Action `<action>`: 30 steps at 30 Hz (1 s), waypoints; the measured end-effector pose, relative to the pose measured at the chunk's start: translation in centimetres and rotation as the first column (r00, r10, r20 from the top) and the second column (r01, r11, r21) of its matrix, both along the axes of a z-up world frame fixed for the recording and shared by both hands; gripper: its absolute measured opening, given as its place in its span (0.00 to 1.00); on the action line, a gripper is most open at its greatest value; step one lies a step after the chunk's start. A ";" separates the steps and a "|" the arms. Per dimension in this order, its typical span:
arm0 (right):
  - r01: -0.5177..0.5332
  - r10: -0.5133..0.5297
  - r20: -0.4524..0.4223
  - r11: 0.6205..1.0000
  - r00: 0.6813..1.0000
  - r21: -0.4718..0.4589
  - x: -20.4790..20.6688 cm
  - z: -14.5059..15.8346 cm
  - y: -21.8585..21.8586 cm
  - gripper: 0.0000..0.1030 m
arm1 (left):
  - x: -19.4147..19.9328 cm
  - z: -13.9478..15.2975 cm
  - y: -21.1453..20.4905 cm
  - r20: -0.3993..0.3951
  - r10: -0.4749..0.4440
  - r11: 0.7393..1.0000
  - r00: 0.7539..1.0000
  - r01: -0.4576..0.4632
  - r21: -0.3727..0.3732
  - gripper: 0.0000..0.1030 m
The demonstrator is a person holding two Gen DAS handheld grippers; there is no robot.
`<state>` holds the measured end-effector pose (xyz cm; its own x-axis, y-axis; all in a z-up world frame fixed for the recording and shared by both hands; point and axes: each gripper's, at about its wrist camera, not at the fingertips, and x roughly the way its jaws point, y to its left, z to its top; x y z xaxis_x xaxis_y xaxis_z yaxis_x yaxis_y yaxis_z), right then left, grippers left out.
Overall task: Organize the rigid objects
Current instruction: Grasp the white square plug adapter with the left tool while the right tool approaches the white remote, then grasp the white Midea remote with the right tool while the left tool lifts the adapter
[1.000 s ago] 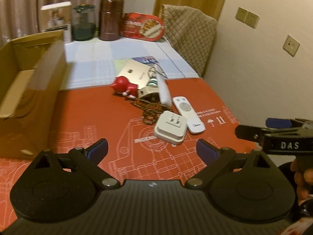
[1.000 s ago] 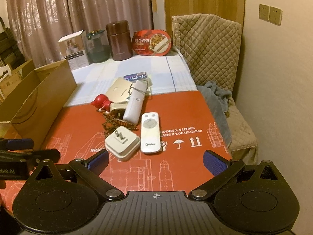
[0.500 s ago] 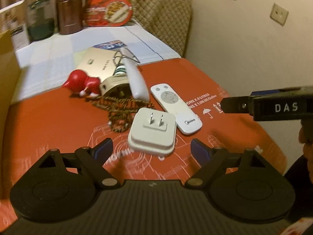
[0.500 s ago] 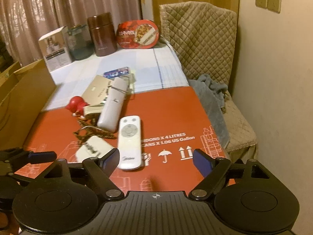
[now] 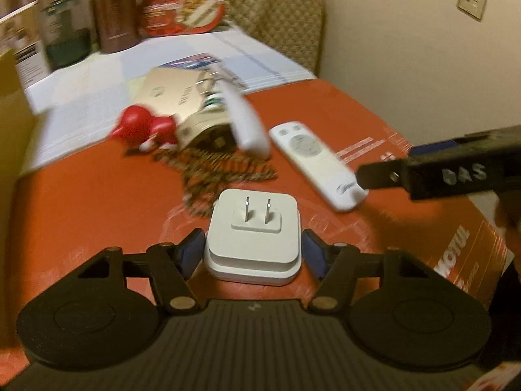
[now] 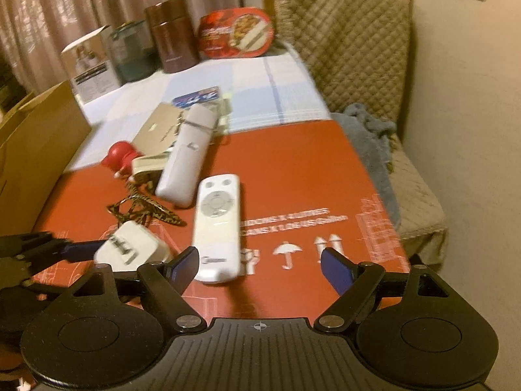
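A white plug adapter lies prongs up on the red mat. My left gripper is open, with its blue pads on either side of the adapter; the adapter also shows in the right wrist view. A white remote lies just ahead of my right gripper, which is open and empty, its left pad near the remote's near end. The remote also shows in the left wrist view. Behind are a white oblong device, a red toy, a patterned cord and a gold box.
An open cardboard box stands at the left. A brown canister, a glass jar, a white carton and a red food tray line the far edge. A quilted chair with grey cloth is at the right.
My left gripper moved forward and down until its pads flank the plug adapter. My right gripper moved forward and left toward the remote. Both stay open.
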<state>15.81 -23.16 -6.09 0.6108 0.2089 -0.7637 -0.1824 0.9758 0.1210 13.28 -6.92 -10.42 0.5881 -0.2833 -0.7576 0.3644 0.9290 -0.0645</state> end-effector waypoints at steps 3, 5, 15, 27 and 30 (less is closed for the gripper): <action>-0.038 0.038 0.003 0.999 0.999 -0.003 0.9 -0.8 1.3 0.77 | -1.5 0.3 2.2 0.002 0.077 0.997 0.997 -0.077 0.004 0.59; -0.057 0.057 0.007 0.998 0.998 -0.021 1.7 -1.5 2.2 0.75 | -1.9 0.2 3.5 0.014 0.135 0.991 0.991 -0.135 0.017 0.59; -0.088 0.094 0.044 0.989 0.995 -0.117 3.5 -3.7 4.1 0.53 | -1.9 -0.2 6.5 0.043 0.234 0.972 0.971 -0.235 0.027 0.60; -0.072 0.080 0.062 0.990 0.995 -0.119 2.4 -3.6 4.1 0.36 | -1.0 -1.1 6.4 0.040 0.220 0.974 0.975 -0.221 0.047 0.62; -0.055 0.061 0.059 0.993 0.996 -0.108 1.8 -3.5 3.9 0.36 | -0.9 -0.9 6.4 0.030 0.215 0.975 0.976 -0.216 0.048 0.58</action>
